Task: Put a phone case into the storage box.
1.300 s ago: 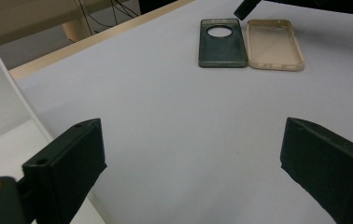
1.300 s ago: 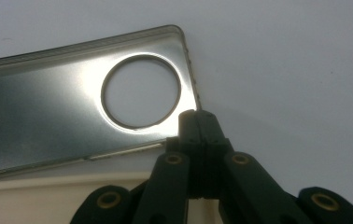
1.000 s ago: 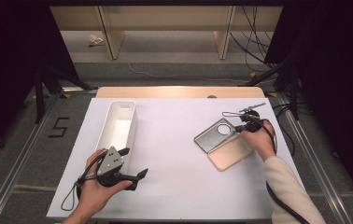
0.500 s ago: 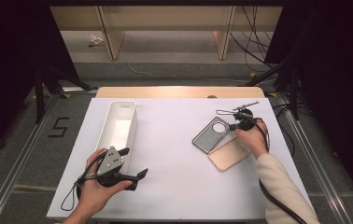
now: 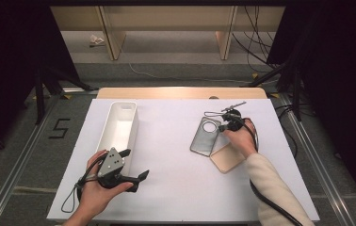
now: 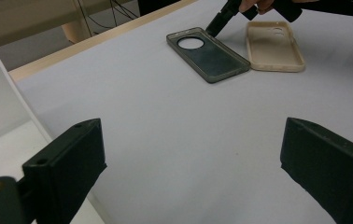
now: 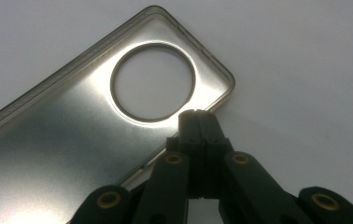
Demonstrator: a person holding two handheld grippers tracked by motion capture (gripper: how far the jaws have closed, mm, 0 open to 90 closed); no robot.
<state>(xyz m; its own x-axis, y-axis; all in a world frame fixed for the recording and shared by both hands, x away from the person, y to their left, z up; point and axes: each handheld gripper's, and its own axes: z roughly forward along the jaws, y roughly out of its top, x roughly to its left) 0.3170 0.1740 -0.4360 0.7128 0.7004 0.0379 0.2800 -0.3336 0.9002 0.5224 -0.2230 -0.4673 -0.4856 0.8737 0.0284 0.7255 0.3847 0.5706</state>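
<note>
Rested unchanged on the white table [image 5: 176, 141]: the long white tray [image 5: 134, 127] at the left, same place as a second before. Had swung and slid leftward since then: the grey phone case [image 5: 204, 139], earlier lying slantwise over the beige phone case [image 5: 227, 159], now stretched near-to-far just left of it, round camera hole at the far end, near right corner touching or barely overlapping the beige one. Left the beige case more exposed, otherwise unmoved, right of centre on the table. Had travelled left with the grey case: the right gripper [image 5: 223, 123], jaws pressed together, tips set against the case's far right rim beside the hole. Kept its place at the near left beside the tray: the left gripper [image 5: 134, 164], jaws standing wide apart over bare table with nothing between them.

Could not settle whether the shut tips pinched the rim or merely pushed on it. Cut off in the right gripper view: the near end of the grey case. Covered by the person's right hand in the high view: most of the right gripper's body.
</note>
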